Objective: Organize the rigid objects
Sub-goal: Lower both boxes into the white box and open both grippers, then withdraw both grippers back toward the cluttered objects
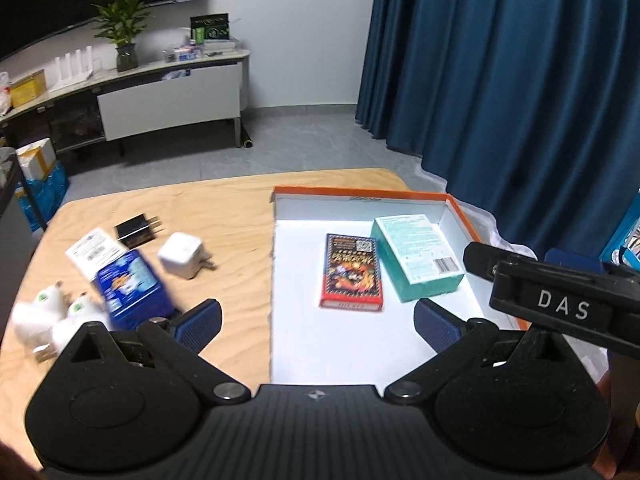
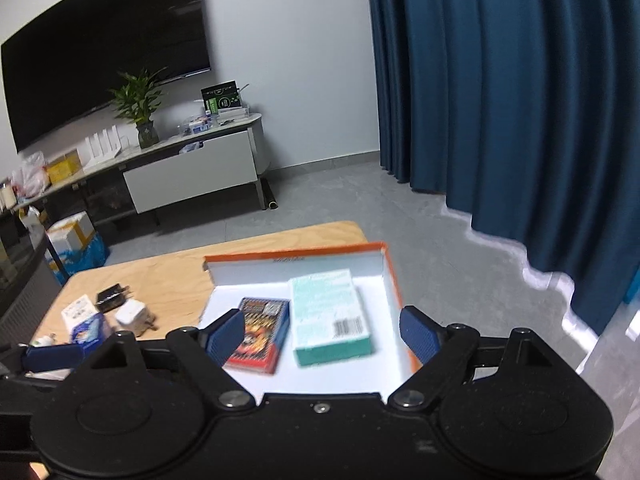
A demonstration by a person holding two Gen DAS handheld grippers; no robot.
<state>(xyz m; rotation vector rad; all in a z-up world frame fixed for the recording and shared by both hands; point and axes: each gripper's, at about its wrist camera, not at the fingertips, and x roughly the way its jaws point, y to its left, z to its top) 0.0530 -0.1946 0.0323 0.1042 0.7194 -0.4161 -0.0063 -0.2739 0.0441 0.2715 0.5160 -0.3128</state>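
Boxes, one red (image 1: pixel 351 272) and one teal (image 1: pixel 418 258), lie side by side inside your orange tray (image 1: pixel 360 193). Your left gripper (image 1: pixel 318 320) and right gripper (image 2: pixel 322 334) both gape wide above it, holding nothing.

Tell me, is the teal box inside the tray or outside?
Inside: the teal box lies flat on the white floor of the orange-rimmed tray, beside the red card box.

tray's (image 1: pixel 460 210) near half lies free

Left hand-held gripper (image 1: pixel 318 322): matte black ribbed body, two round hubs, silver pivot screws, triangular cut-outs in the arms, blue ribbed finger pads (image 1: pixel 202 320). Right hand-held gripper (image 2: pixel 322 334): same build; white "DAS" lettering seen on its side.
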